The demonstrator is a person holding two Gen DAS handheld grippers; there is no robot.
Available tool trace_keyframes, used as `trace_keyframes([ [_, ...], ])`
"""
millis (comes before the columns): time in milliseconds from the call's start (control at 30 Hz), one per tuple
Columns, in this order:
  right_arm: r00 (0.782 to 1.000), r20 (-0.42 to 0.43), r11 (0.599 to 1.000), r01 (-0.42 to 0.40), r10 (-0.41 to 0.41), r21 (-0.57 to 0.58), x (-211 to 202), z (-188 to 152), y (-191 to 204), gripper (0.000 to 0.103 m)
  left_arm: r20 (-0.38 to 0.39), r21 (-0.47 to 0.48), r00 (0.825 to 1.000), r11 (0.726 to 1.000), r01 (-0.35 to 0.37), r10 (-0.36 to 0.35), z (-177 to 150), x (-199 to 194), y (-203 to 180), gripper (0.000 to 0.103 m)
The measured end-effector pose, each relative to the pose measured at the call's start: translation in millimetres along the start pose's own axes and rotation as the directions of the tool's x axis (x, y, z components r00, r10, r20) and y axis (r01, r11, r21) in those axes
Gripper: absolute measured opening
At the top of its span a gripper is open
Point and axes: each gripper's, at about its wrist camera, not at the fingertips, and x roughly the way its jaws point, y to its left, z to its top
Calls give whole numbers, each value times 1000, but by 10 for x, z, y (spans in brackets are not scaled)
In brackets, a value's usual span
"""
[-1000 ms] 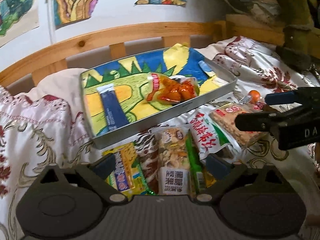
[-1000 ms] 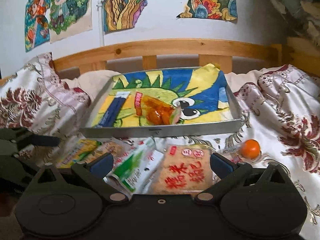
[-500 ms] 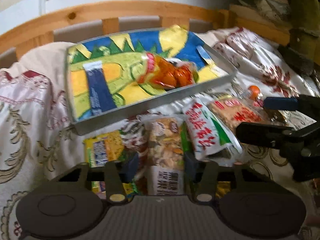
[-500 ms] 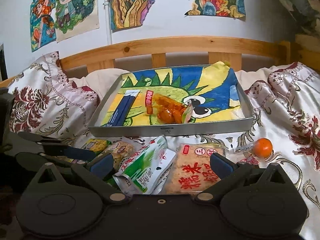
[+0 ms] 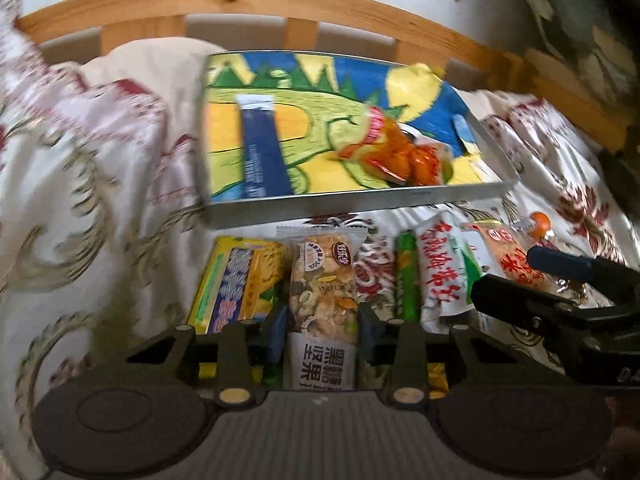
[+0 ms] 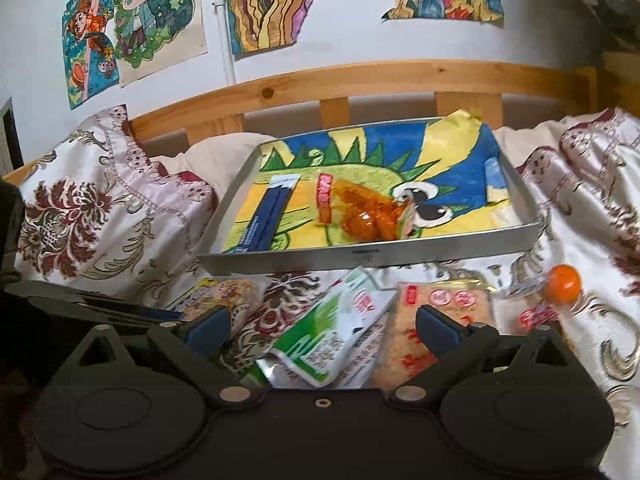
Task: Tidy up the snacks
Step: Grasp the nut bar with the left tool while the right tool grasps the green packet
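My left gripper [image 5: 322, 330] is shut on a nut bar in a clear and white wrapper [image 5: 323, 280], which lies among snack packets on the bedspread. A metal tray [image 5: 360, 202] lined with a dinosaur drawing holds a dark blue stick packet [image 5: 262, 152] and an orange snack bag [image 5: 396, 156]. My right gripper [image 6: 320, 326] is open above a green and white packet [image 6: 332, 332] and a rice cracker packet [image 6: 440, 320]. The tray also shows in the right wrist view [image 6: 368, 254].
A yellow packet [image 5: 240, 280] and a green stick [image 5: 406, 276] lie beside the nut bar. A small orange [image 6: 562, 283] sits right of the crackers. A wooden bed rail [image 6: 360, 84] runs behind the tray. The patterned bedspread [image 6: 100, 216] rises at the left.
My left gripper has closed from open onto the nut bar and swung left. My right gripper stays open and has shifted slightly.
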Motion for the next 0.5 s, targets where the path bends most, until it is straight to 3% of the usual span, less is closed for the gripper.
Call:
trace_keyframes([
  [333,997,-74,994,-14,22,108,310,-10,67,87,0,-34,1000,999,-18,18,-116,-157,96,40],
  [500,995,-103,988,4,12,153,444,-39,70,73,-2,-29,1000,1000,-11,11,-143,-187,109,40],
])
